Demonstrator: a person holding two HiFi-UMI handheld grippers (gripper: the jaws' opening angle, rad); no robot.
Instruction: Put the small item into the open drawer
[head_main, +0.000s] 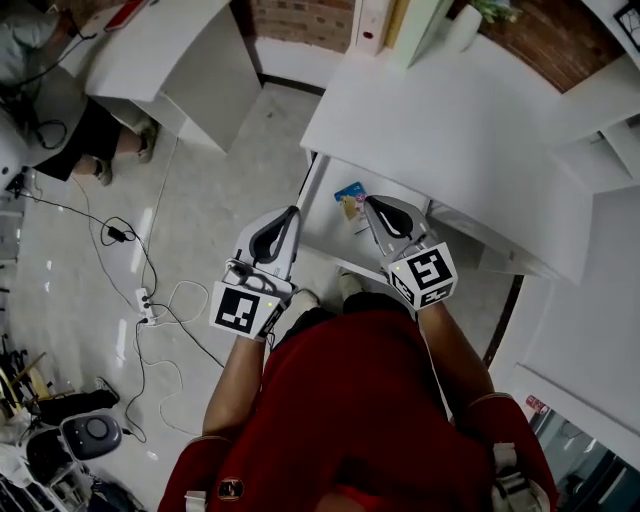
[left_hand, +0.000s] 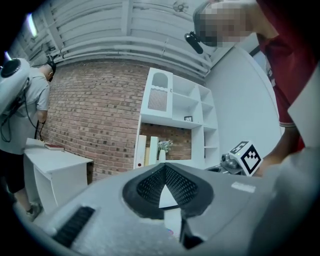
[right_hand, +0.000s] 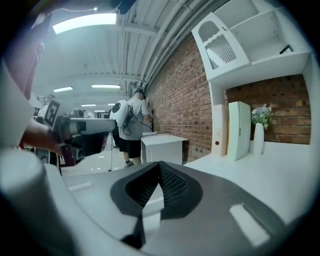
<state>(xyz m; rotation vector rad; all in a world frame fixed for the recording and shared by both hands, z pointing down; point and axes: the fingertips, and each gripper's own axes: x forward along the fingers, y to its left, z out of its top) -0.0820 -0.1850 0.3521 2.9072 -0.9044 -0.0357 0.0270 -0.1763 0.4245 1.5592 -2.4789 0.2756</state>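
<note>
Your white bench (head_main: 470, 120) fills the upper right of the head view. Along its far edge stand a white vase (head_main: 463, 28) with a green sprig and, to its left, two upright file boxes, one pale green (head_main: 420, 25) and one white (head_main: 371, 22). Under the bench's front edge the open drawer (head_main: 322, 205) stands out toward you. A small blue-and-yellow packet (head_main: 351, 200) lies flat on its white bottom. To your left is the pale floor (head_main: 230, 170), where a white power strip (head_main: 145, 301) lies among loose cables (head_main: 100, 215), with a black plug adapter (head_main: 116, 234) close by. A second white bench (head_main: 165, 50) stands on that floor farther off.
</note>
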